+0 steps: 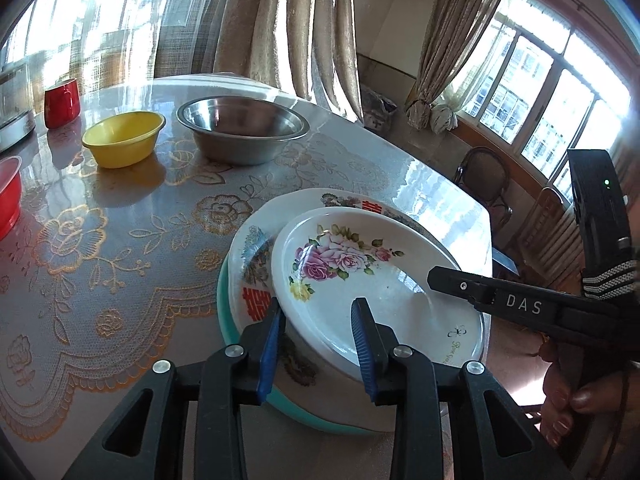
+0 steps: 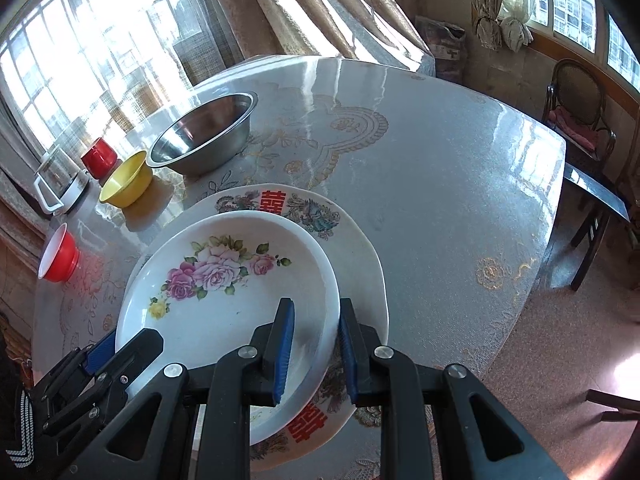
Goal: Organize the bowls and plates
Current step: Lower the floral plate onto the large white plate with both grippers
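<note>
- While both tongs straddle the rim of the rose plate [image 1: 360,276], every container on the table [image 2: 440,184] reads empty: steel bowl [image 1: 242,128], yellow bowl [image 1: 122,138], red cup [image 1: 60,102], red bowl [image 1: 8,196].
- Bowls and cup sit grouped toward 10–11 o'clock from the plate stack in the left wrist view; steel bowl and yellow bowl near each other, not touching.
- Stack: rose plate on top, resting in the larger red-character plate [image 2: 304,208], with a teal plate [image 1: 224,320] showing under it at the 8 o'clock edge.
- Left gripper [image 1: 318,344]: jaws narrow, one blue pad inside the rose plate's bowl, the other outside its rim at roughly 7 o'clock of the plate. Pad contact on the rim can't be confirmed.
- Right gripper [image 2: 314,340]: jaws narrow, clamped across the rose plate's rim at its 4 o'clock edge, one pad inside and one outside.
- Rose plate sits tilted and off-centre on the plate below.
- Looks: white, glossy, deep-rimmed, pink and lilac rose cluster with green leaves and one yellow bloom off-centre, small script near the rim.
- Stack sits near the table's near edge, on a lace-pattern cover.
</note>
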`<state>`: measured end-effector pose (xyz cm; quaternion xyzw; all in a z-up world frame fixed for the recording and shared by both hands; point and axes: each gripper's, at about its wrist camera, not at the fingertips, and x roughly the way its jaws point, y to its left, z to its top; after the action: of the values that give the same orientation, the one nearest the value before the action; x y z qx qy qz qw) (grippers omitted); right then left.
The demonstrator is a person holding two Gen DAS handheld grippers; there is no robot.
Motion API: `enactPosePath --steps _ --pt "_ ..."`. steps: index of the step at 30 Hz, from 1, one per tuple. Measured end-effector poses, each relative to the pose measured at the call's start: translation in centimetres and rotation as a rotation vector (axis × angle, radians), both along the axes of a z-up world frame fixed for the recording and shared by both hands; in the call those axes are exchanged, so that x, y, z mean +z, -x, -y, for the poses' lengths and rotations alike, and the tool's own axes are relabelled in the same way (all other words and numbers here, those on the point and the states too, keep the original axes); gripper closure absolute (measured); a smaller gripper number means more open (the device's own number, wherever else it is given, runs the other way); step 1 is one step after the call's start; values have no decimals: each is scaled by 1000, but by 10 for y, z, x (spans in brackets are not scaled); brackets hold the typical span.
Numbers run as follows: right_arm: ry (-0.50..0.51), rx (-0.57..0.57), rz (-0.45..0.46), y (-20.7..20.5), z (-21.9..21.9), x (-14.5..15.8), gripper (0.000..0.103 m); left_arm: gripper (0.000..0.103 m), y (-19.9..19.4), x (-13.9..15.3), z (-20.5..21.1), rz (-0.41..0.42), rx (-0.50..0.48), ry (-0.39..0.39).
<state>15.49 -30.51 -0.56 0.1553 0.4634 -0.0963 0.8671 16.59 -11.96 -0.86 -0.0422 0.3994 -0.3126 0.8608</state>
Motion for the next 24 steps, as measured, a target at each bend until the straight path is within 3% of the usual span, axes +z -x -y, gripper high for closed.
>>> enactPosePath --steps 7,13,19,24 --pt "-5 0 -18 -3 3 0 83 70 -2 2 -10 -34 -21 44" --pt "38 19 -28 -2 -4 1 80 70 3 1 -5 13 -4 13" --pt "94 -16 18 7 -5 7 79 71 5 -5 12 72 -2 -52" --pt "94 -10 17 8 -3 5 79 71 3 -4 4 57 8 -21"
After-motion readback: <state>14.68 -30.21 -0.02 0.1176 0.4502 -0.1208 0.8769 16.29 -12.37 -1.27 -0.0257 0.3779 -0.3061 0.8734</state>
